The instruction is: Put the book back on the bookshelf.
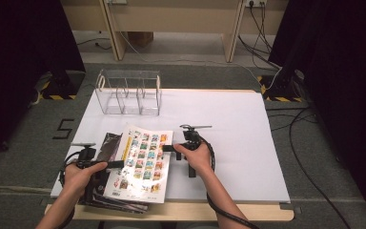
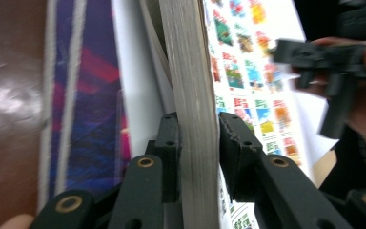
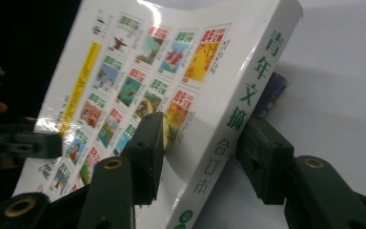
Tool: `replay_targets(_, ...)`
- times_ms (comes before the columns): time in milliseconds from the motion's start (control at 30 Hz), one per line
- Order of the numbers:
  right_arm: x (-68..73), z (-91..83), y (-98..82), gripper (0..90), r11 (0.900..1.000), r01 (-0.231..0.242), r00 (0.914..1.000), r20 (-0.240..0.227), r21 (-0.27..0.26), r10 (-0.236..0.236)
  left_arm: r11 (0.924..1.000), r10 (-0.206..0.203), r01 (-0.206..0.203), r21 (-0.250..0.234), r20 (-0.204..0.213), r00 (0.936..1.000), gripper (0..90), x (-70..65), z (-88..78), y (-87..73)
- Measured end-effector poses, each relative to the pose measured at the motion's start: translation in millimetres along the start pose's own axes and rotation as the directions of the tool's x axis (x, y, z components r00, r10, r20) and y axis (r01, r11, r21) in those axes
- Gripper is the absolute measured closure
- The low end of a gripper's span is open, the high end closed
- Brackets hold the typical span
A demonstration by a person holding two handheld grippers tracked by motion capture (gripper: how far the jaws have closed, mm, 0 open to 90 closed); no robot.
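The thick book (image 1: 143,162) with small colour pictures on its cover sits between my two claws, tilted up off a pile of magazines (image 1: 108,193) at the near edge of the white tabletop (image 1: 238,143). My left claw (image 2: 198,143) straddles its page edge; one pad touches, the other stands just off, so it isn't clamped. My right claw (image 3: 198,152) straddles the spine with its green lettering, jaws apart on either side and not pressing. A clear plastic organizer (image 1: 128,93) stands well beyond both claws.
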State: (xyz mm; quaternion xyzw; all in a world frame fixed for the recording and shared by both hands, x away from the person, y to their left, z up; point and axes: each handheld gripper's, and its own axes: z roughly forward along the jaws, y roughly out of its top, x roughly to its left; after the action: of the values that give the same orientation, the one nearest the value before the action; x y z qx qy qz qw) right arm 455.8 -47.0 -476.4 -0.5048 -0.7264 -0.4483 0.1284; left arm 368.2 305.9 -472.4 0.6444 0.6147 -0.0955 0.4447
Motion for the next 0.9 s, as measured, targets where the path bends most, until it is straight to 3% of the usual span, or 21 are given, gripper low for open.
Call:
replay_targets(100,15.4,-4.0,5.9,57.6,0.995,0.100,0.9948,0.022,-0.020,-0.100,1.0000,-0.006,0.006,0.006,-0.010,0.9999,69.0,3.5,-0.4,0.2)
replay_targets(167,20.4,-2.3,10.0,57.7,0.993,0.122,0.9919,0.038,-0.009,-0.121,0.9999,-0.011,0.011,0.006,-0.011,0.9999,69.1,4.6,-0.8,0.4)
replay_targets(333,15.5,10.1,15.8,57.4,0.999,0.041,0.9984,0.039,0.004,-0.041,0.9998,-0.014,0.015,0.010,-0.018,0.9997,69.2,6.4,-1.1,3.0)
replay_targets(633,1.4,35.0,28.5,56.3,0.997,-0.076,0.9971,0.011,0.005,0.076,0.9998,-0.011,0.012,0.019,-0.018,0.9998,69.3,7.0,-1.1,3.8)
replay_targets(767,2.4,40.1,29.7,64.1,0.998,-0.062,0.9976,-0.028,0.009,0.063,0.9998,-0.018,0.018,0.011,-0.010,0.9998,69.1,9.1,-1.4,2.5)
replay_targets(900,8.3,34.4,32.2,69.3,0.995,-0.096,0.9931,-0.067,0.001,0.096,0.9999,-0.010,0.010,-0.002,-0.015,0.9998,65.9,9.1,-2.4,0.9)
